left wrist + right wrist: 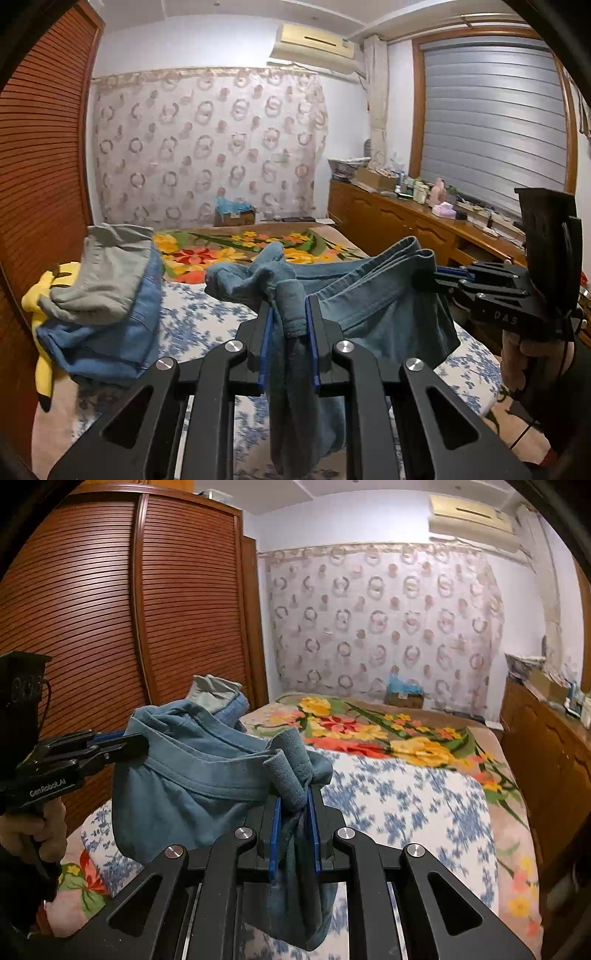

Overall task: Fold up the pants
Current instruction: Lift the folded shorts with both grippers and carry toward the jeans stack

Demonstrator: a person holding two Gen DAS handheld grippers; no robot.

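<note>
The left gripper (289, 325) is clamped on one end of the teal pants (373, 295); the right gripper (295, 805) pinches the other. The garment hangs between them above the bed (406, 805). Step in hand: lifting. Next move likely requires laying it flat.

I am in a home bedroom. Before me lies a bed (406, 805) under a blue-flowered sheet and a bright floral blanket (373, 731), with a pile of clothes (99, 295) at its edge. A slatted wooden wardrobe (110, 609) stands on one side, a long wooden cabinet (399, 218) crowded with bottles and boxes on the other. A patterned curtain (207, 144) covers the far wall, an air conditioner (314, 42) hangs above, and blinds (491, 118) shut the window.
</note>
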